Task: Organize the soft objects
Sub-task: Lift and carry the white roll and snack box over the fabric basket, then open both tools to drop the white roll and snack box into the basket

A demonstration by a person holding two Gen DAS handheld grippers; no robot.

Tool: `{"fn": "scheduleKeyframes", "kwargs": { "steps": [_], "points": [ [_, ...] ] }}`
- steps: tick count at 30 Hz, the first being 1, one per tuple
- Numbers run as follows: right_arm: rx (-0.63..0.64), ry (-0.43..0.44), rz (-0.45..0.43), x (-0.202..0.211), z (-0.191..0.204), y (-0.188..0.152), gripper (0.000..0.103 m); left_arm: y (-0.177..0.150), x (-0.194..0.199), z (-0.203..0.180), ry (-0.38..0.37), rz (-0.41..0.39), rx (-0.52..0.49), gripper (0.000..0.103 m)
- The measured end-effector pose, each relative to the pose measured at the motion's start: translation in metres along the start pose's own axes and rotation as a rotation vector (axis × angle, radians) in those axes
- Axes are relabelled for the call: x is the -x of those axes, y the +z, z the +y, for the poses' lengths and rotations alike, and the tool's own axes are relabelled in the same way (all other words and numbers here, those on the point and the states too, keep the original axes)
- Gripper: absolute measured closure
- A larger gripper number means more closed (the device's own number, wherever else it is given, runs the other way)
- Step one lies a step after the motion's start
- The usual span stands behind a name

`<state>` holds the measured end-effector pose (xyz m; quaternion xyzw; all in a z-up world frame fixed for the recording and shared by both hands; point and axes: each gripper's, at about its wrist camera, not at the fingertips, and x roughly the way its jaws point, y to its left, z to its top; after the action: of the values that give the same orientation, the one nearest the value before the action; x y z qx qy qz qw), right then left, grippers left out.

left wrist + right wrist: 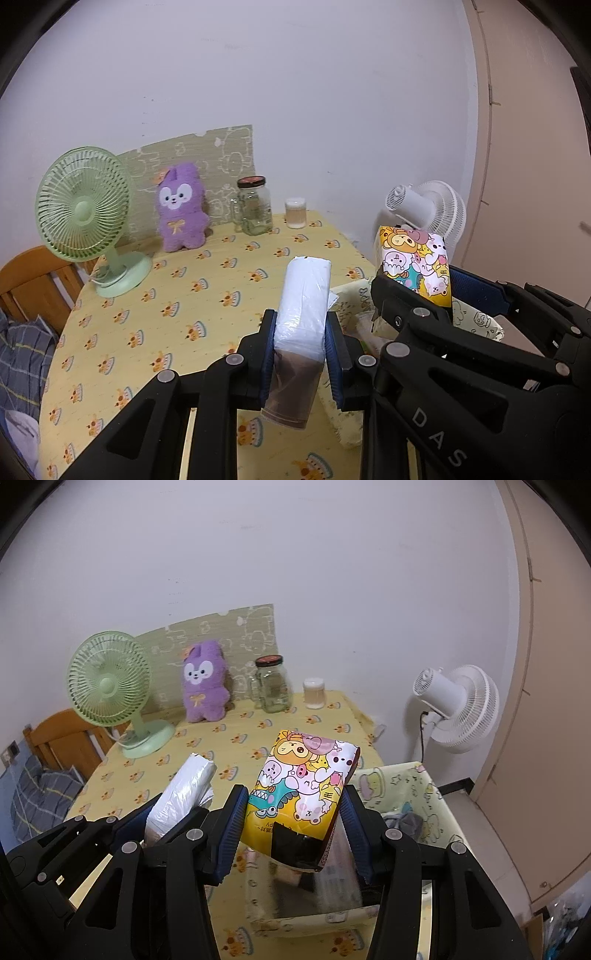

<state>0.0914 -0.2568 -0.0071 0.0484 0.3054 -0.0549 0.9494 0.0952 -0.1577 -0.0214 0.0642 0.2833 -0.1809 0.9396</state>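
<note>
left claw (301, 343): clenched on the white tissue pack (304, 306), pads pressing its two long sides near the lower half, held up above the tabletop (147, 332)
right claw (293, 823): clenched on the cartoon tissue pack (301, 794), tilted, hanging over the fabric bin (413, 786)
white tissue pack feel: light, squashy paper in slick clear film; likely to slide or bulge if squeezed at an end, so the mid-body hold looks sound
cartoon tissue pack feel: glossy wrapper, soft core; grip across the broad faces, not the loose sealed flap
fabric bin: soft-walled, at the tabletop's right edge; walls may fold if bumped
purple plush (181, 210): upright at the back, beside the green fan (85, 206); fuzzy, easy to pinch at the torso
</note>
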Motion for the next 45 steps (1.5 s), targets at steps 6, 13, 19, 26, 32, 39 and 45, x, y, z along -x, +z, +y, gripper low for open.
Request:
{"fn": "scheduleKeyframes", "kwargs": {
  "steps": [6,13,19,26,32,39,45],
  "points": [
    [-0.015,-0.02,0.001,-0.007,-0.014,0.0,0.048,0.004,-0.012,-0.011,-0.028,0.01,-0.007,0.079],
    [-0.032,-0.045,-0.001,-0.013,-0.033,0.0,0.048,0.008,-0.025,-0.027,-0.06,0.019,-0.023,0.079],
    [-0.049,-0.063,0.007,-0.019,-0.048,-0.002,0.048,0.008,-0.036,-0.04,-0.086,0.033,-0.034,0.079],
    [-0.077,-0.095,0.014,-0.024,-0.066,-0.006,0.048,0.007,-0.048,-0.056,-0.129,0.045,-0.046,0.078],
    [-0.088,-0.134,0.022,-0.028,-0.079,-0.01,0.048,0.005,-0.057,-0.067,-0.175,0.059,-0.049,0.077],
    [-0.099,-0.146,0.038,-0.032,-0.085,-0.013,0.048,0.003,-0.064,-0.07,-0.176,0.08,-0.056,0.049],
    [-0.086,-0.128,0.046,-0.04,-0.08,-0.014,0.049,0.001,-0.069,-0.064,-0.166,0.115,-0.075,0.027]
  ]
}}
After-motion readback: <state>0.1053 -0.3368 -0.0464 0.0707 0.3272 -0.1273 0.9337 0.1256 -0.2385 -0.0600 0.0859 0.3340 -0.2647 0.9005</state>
